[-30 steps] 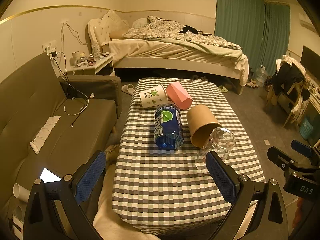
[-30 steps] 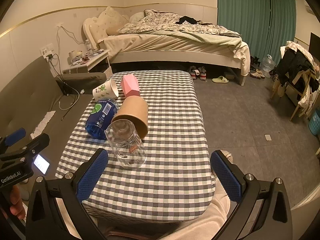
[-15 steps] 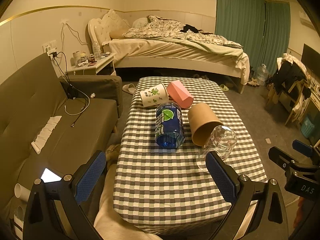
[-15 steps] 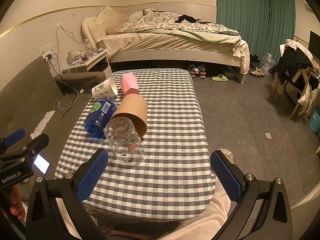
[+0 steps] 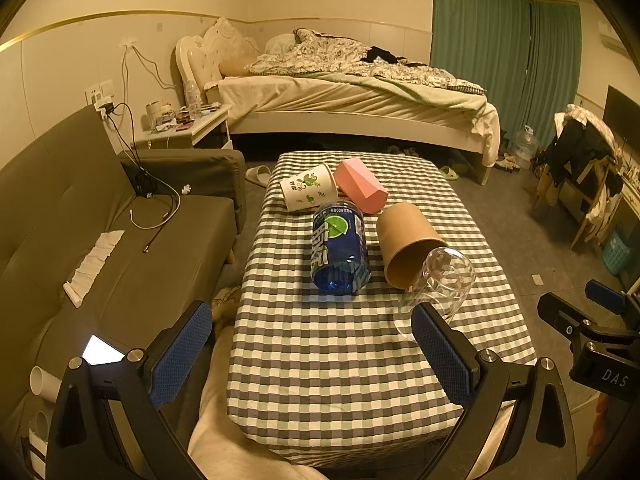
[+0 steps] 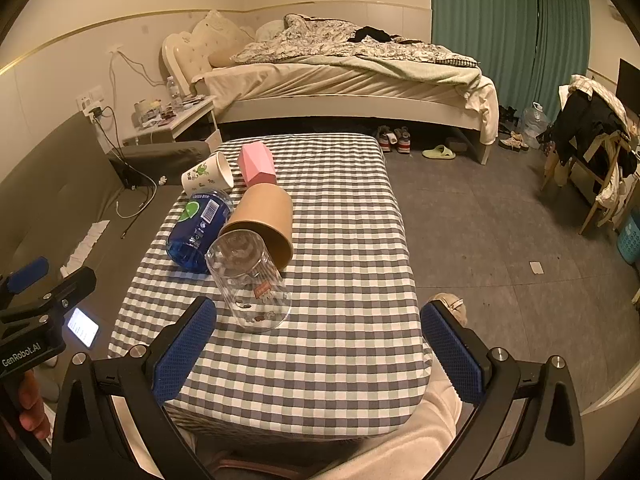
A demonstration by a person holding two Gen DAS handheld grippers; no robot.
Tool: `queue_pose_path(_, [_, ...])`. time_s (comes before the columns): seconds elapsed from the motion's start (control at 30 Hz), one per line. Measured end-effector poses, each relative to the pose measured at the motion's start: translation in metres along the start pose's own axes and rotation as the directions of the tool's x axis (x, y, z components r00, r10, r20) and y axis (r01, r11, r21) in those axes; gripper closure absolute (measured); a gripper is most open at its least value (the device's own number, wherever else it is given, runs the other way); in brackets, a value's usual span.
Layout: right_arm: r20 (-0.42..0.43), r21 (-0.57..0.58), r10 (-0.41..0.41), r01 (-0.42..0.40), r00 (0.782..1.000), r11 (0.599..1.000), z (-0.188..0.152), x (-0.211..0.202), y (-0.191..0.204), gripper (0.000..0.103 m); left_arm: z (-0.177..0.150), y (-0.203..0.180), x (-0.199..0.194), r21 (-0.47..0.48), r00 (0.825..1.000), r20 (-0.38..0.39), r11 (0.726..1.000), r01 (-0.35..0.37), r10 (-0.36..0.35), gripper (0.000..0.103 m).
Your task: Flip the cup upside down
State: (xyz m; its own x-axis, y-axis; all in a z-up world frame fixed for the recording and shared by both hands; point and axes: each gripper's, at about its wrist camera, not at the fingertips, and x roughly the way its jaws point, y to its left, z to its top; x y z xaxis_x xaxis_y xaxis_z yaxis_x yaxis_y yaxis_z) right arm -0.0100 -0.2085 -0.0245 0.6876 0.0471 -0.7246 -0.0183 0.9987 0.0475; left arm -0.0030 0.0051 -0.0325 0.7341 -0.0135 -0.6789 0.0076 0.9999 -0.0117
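I see the bed [image 6: 344, 80] filling the far wall, and nearer me the table [image 6: 344, 344] under a checked cloth, which I take as my landmark. On the table's left half lie five things, all tipped on their sides. The blue bottle [image 5: 340, 248] lies lengthwise near the table's middle. Just right of it is the brown cup [image 5: 404, 244], its mouth turned toward me. At the table's far left corner lies a white cup [image 5: 306, 192] with green prints, and the pink box [image 5: 360, 186] lies beside it. The glass cup [image 6: 250, 280] lies nearest the table's front edge, clear, with small printed figures and a red label on its wall. Its base end leans against the brown cup's rim, and its open mouth points toward me and somewhat to the right.

My left hand-held gripper [image 5: 312, 354] is released, fingers spread wide above the table's front edge, the right finger overlapping the glass cup in view; whether it touches I cannot tell. My right hand-held gripper [image 6: 318, 350] is also released, holding nothing, with the glass cup just beyond its left finger.
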Motion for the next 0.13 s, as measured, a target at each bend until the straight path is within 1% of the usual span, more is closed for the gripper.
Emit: queue_pose_path(0.13, [0.000,-0.001,0.001,-0.001,1.000,1.000,0.0000,0.0000,-0.0002,0.000,-0.0021,0.0009,-0.0008,0.001,1.000,0.005,1.000,0.003,-0.003,0.000])
